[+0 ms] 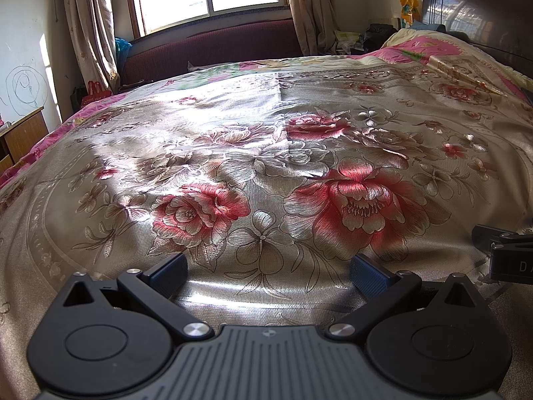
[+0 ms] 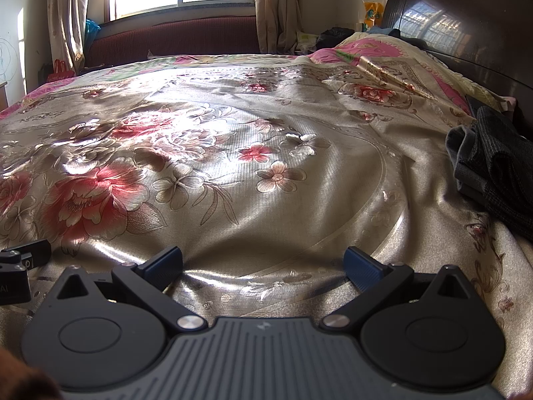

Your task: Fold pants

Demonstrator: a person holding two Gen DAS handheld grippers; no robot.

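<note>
1 big bed [image 2: 266,140], floral cover. Pants [image 2: 493,173] bunched dark at its right edge by the headboard corner, untouched. My left gripper [image 1: 268,271] and right gripper [image 2: 263,265] both spread, empty. Step: reach; next, right one grabs the waistband.

Bedspread [image 1: 233,126] silver-beige w/ red floral print; pants [image 2: 493,166] dark grey; headboard [image 2: 466,26] dark brown.
</note>
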